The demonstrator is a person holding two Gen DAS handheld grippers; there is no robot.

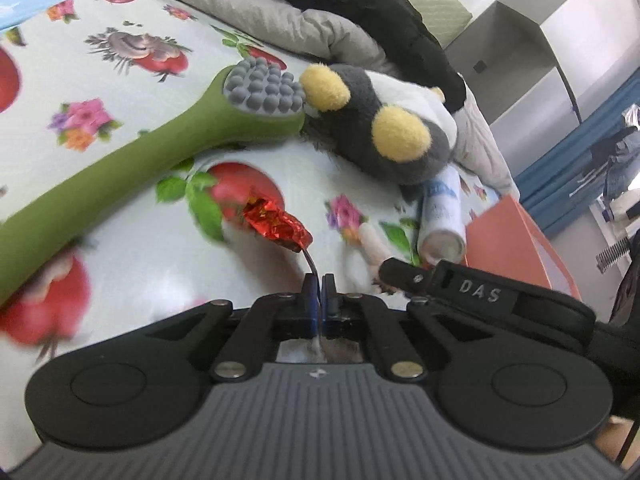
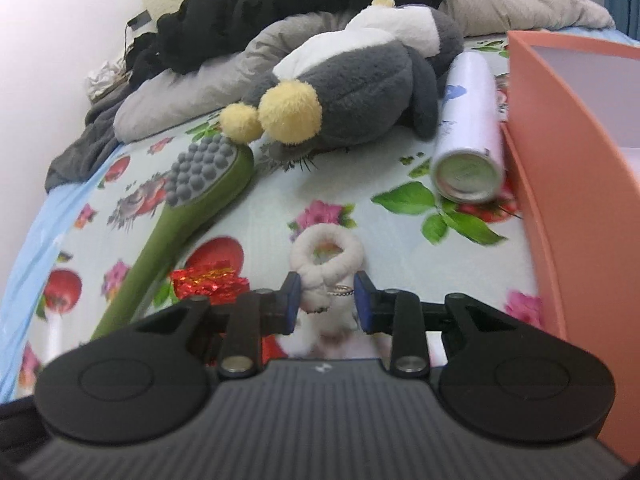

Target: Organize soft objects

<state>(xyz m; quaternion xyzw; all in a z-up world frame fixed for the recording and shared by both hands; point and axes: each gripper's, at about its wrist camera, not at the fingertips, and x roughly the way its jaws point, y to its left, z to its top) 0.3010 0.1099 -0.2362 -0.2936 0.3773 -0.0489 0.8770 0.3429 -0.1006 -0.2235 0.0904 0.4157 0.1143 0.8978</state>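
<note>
My left gripper is shut on the thin twisted tail of a red foil wrapper, which sticks out ahead of the jaws just over the flowered bedsheet. The same red foil wrapper shows left of my right gripper. That gripper is shut on a small white fluffy ring toy with a metal ring; the loop of the toy lies ahead of the fingertips. A grey plush toy with yellow feet lies farther back, and the grey plush toy shows in the left wrist view too.
A green massage brush with grey nubs lies diagonally at the left. A white spray can lies against a salmon box at the right. Grey bedding and a black garment are piled behind the plush toy.
</note>
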